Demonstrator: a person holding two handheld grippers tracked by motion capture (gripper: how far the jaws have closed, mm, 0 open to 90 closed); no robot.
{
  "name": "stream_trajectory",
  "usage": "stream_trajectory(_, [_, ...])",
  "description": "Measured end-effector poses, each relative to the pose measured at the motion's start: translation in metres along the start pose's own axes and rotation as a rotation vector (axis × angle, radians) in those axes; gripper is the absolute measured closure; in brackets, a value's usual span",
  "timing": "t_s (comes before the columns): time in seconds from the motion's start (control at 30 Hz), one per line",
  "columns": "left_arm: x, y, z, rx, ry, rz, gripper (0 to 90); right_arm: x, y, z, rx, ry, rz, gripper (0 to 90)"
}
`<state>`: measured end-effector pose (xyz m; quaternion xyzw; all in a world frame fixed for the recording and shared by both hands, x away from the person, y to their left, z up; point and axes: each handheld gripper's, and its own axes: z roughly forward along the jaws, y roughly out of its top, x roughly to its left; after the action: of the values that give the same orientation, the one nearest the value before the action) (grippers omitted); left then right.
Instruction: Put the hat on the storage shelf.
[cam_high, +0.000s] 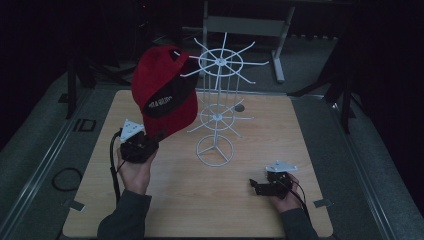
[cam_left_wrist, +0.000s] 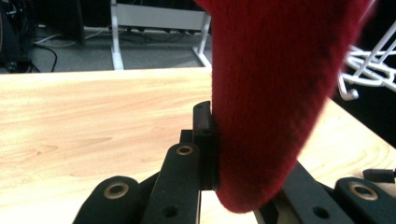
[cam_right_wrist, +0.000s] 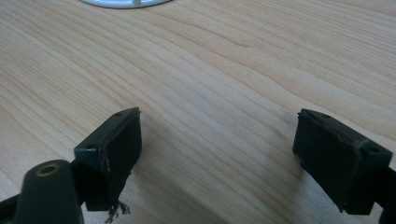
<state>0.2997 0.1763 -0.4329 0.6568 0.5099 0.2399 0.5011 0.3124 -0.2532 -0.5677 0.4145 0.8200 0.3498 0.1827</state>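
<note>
A red cap (cam_high: 162, 95) with a black underside panel is held up over the left part of the table, tilted, its top close to the upper arms of a white wire stand (cam_high: 216, 100). My left gripper (cam_high: 145, 140) is shut on the cap's lower edge. In the left gripper view the red fabric (cam_left_wrist: 275, 93) is pinched between the jaws of that gripper (cam_left_wrist: 233, 140), with one finger (cam_left_wrist: 203, 126) pressed against it. My right gripper (cam_high: 257, 187) rests low at the table's front right. Its jaws (cam_right_wrist: 219, 149) stand wide apart over bare wood, nothing between them.
The wire stand has two tiers of radiating hooks and a ring base (cam_right_wrist: 123, 3) near the table's middle. One hook (cam_left_wrist: 369, 65) hangs just right of the cap. The wooden table (cam_high: 250, 210) ends at grey floor, with a metal frame (cam_high: 245, 25) behind.
</note>
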Motion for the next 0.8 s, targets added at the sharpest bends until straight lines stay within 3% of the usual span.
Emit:
stream_trajectory(0.27, [0.0, -0.009, 0.004, 0.022, 0.016, 0.028, 79.1, 0.0, 0.0, 0.0, 0.001, -0.001, 0.0, 15.3])
stream_trajectory(0.53, [0.002, -0.015, 0.002, 0.033, 0.015, 0.042, 56.8, 0.0, 0.0, 0.0, 0.002, 0.0, -0.004, 15.3])
stream_trajectory(0.7, [0.004, -0.022, 0.001, 0.039, -0.007, 0.051, 52.2, 0.0, 0.0, 0.0, 0.002, 0.0, -0.003, 15.3])
stream_trajectory(0.8, [0.006, -0.023, -0.003, 0.009, 0.004, 0.053, 47.8, 0.0, 0.0, 0.0, 0.002, 0.0, -0.002, 15.3])
